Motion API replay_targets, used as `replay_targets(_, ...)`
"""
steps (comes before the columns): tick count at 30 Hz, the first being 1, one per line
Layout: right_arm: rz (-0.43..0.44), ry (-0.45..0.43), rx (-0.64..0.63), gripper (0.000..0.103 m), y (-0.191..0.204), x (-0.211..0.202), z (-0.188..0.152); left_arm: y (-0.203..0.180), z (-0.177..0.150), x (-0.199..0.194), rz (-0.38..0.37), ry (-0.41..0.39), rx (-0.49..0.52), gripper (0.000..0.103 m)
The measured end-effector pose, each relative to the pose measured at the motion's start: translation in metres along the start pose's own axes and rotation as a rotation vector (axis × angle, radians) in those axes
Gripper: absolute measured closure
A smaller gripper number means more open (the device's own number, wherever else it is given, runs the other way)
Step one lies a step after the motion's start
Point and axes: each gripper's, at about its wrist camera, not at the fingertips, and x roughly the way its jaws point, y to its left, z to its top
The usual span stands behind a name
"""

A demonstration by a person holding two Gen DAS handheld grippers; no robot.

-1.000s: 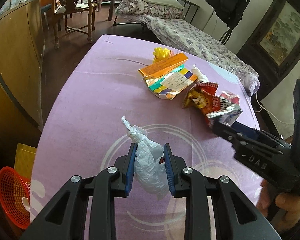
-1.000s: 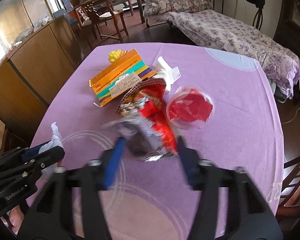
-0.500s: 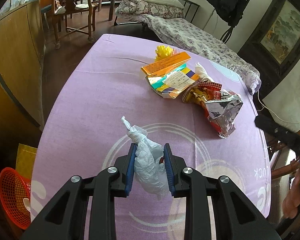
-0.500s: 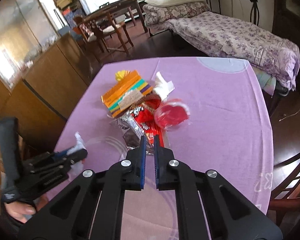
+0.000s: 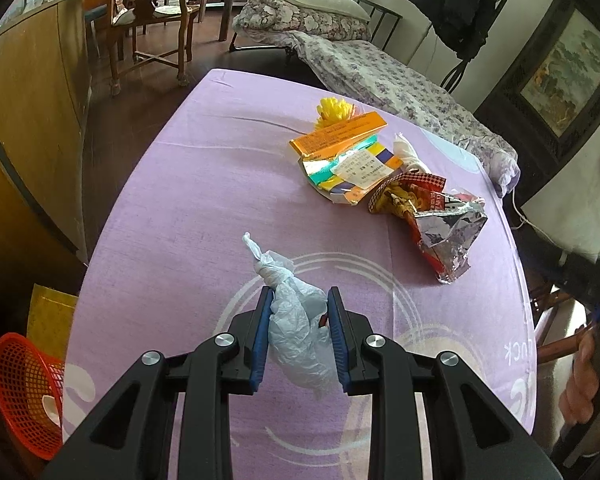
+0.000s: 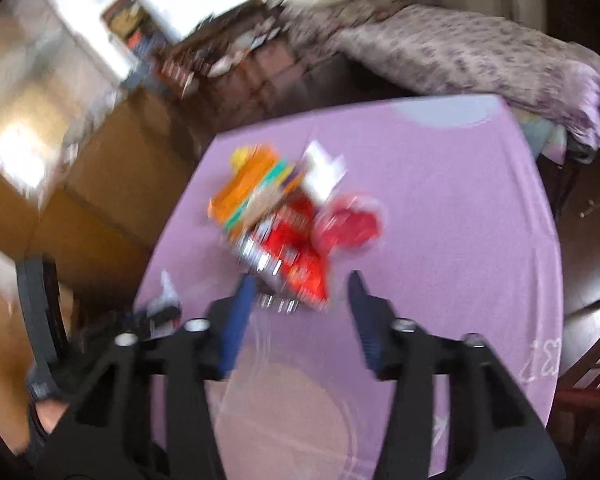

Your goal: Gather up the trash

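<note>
My left gripper (image 5: 298, 296) is shut on a crumpled white plastic bag (image 5: 296, 332) just above the purple tablecloth (image 5: 204, 200). A red and silver snack bag (image 5: 444, 232) lies to the right, beside a flattened colourful carton (image 5: 352, 172) and an orange box (image 5: 340, 136). The right wrist view is blurred. There my right gripper (image 6: 300, 284) has its jaws wide apart and opening, and the pads touch nothing. The snack bag (image 6: 296, 244) lies just beyond its fingertips, next to a red thing in a clear cup (image 6: 350, 226).
A white tissue (image 5: 408, 152) and a yellow tuft (image 5: 334, 108) lie by the cartons. A red mesh basket (image 5: 24, 392) stands on the floor at the lower left. A wooden cabinet is on the left, a bed beyond the table, and a hand (image 5: 580, 384) at the right edge.
The right gripper let go of the snack bag, drew back, shut, and now stands wide apart with its view tilted. The snack bag lies flat on the cloth. The left gripper has not moved.
</note>
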Motion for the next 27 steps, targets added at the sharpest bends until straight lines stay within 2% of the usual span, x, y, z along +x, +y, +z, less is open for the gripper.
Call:
replay_targets(2,-0.035,-0.032,0.023,0.045,-0.004,0.004,0.007,0.0,0.0,0.0,-0.005,0.003,0.0,0.076)
replay_targets(5,-0.131,-0.038,-0.025,0.043,0.0,0.029,0.022,-0.003,0.001,0.001,-0.007,0.003,0.014,0.076)
replay_targets(12,-0.204,0.0,-0.063,0.034,0.005,0.072,0.035,-0.003,0.002,-0.001,-0.028,0.007,0.016,0.076)
replay_targets(19,-0.233,0.043,-0.094,0.034,-0.002,0.088,0.032,-0.01,0.001,0.002,-0.043,0.018,0.04,0.076)
replay_targets(20,-0.239,0.046,-0.101,0.034,-0.002,0.09,0.032,-0.01,0.001,0.002,-0.042,0.018,0.041,0.076)
replay_targets(23,-0.246,0.056,-0.109,0.047,0.0,0.089,0.03,-0.008,0.002,0.003,-0.034,0.02,0.035,0.076)
replay_targets(27,-0.251,0.031,-0.107,0.047,0.001,0.081,0.029,-0.005,0.003,0.005,-0.027,0.022,0.022,0.076)
